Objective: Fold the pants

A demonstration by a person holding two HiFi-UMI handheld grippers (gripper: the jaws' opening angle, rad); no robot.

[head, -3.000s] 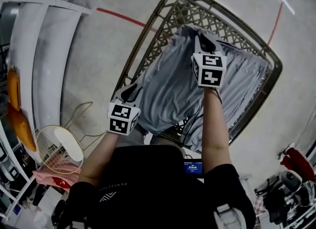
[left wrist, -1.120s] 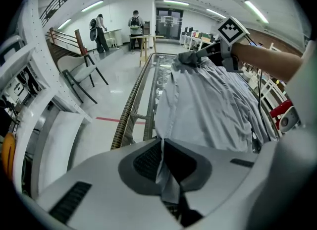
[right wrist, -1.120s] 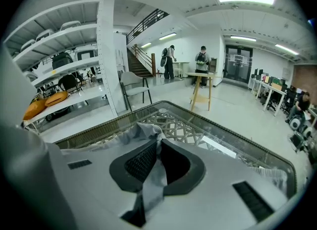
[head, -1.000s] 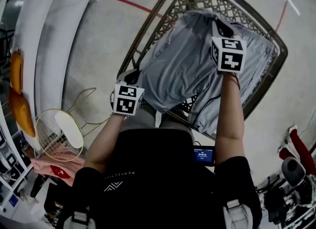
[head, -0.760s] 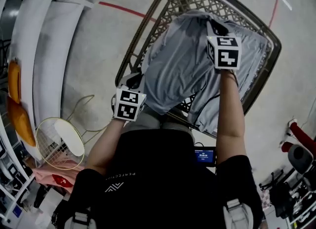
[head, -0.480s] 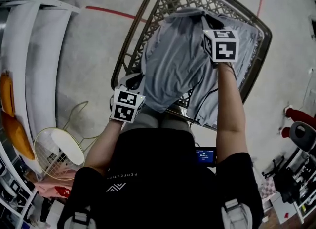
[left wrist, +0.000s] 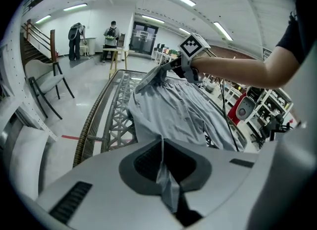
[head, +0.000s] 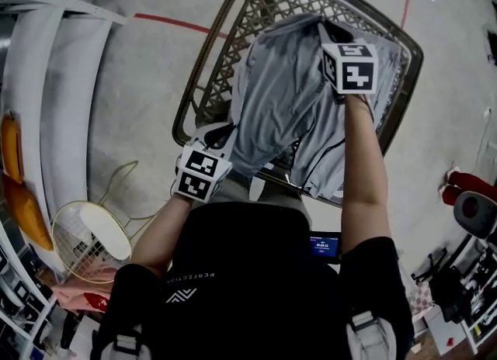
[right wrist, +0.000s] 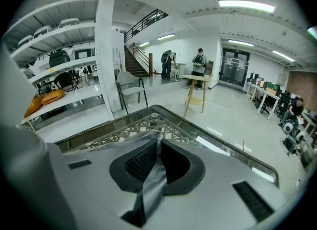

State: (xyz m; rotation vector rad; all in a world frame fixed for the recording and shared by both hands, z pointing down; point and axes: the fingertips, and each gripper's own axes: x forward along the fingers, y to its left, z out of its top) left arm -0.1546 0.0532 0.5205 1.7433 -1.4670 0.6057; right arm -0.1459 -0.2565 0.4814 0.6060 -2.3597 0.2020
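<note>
Grey pants (head: 279, 102) hang stretched above a glass-topped table (head: 225, 56) with a lattice frame. My left gripper (head: 219, 135) is shut on the near edge of the pants (left wrist: 173, 115) at the table's front left. Cloth runs out between its closed jaws. My right gripper (head: 328, 31) is shut on the far end of the pants (right wrist: 153, 172), lifted over the table's far side. From the left gripper view the right gripper (left wrist: 166, 70) shows pinching the raised cloth. One pant leg (head: 330, 164) droops over the near right table edge.
The table's rim (right wrist: 208, 140) runs close in front of the right gripper. A round wire stool (head: 93, 238) stands at the left, beside white shelving (head: 54, 79). A red floor line (head: 175, 25) lies beyond the table. People stand far off by a wooden stand (right wrist: 198, 87).
My left gripper has moved toward the table's near edge and slightly up, keeping hold of the cloth. The right gripper holds its end raised, barely shifted. The pants look more gathered between them.
</note>
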